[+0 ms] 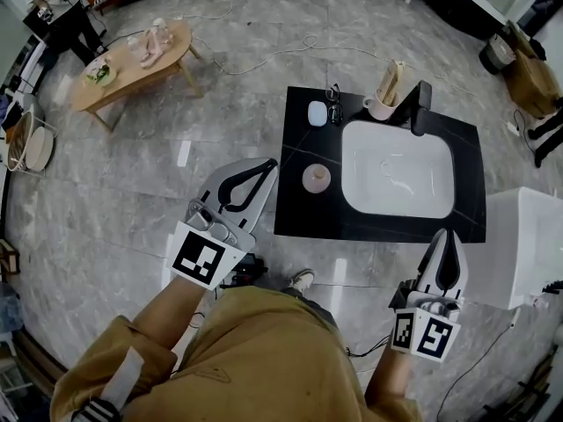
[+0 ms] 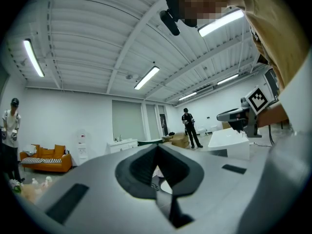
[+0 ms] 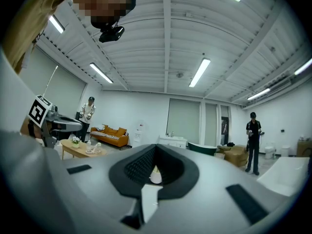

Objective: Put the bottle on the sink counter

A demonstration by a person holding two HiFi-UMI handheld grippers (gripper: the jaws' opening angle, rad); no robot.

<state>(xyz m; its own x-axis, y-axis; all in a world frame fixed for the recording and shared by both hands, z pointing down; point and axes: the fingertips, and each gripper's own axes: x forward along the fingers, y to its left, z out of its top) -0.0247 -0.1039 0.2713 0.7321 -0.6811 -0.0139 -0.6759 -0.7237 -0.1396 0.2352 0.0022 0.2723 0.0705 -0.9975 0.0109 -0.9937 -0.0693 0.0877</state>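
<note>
The black sink counter (image 1: 299, 209) with its white basin (image 1: 398, 170) stands just ahead of me. A low wooden table (image 1: 132, 73) at the far left carries a pale bottle (image 1: 155, 40) among small items; it also shows as the bottle (image 3: 90, 148) in the right gripper view. My left gripper (image 1: 266, 167) hovers left of the counter's near corner, jaws shut with nothing between them, the same in its own view (image 2: 157, 148). My right gripper (image 1: 447, 236) hangs at the counter's front right edge, also shut and empty (image 3: 156, 148).
On the counter sit a pink round lid (image 1: 316, 178), a small white case (image 1: 317, 112), a dark item (image 1: 335, 112) and a cup holder (image 1: 385, 97). A white box (image 1: 528, 244) stands to the right. Cables (image 1: 264, 55) cross the floor. Other people stand (image 3: 252, 141) across the room.
</note>
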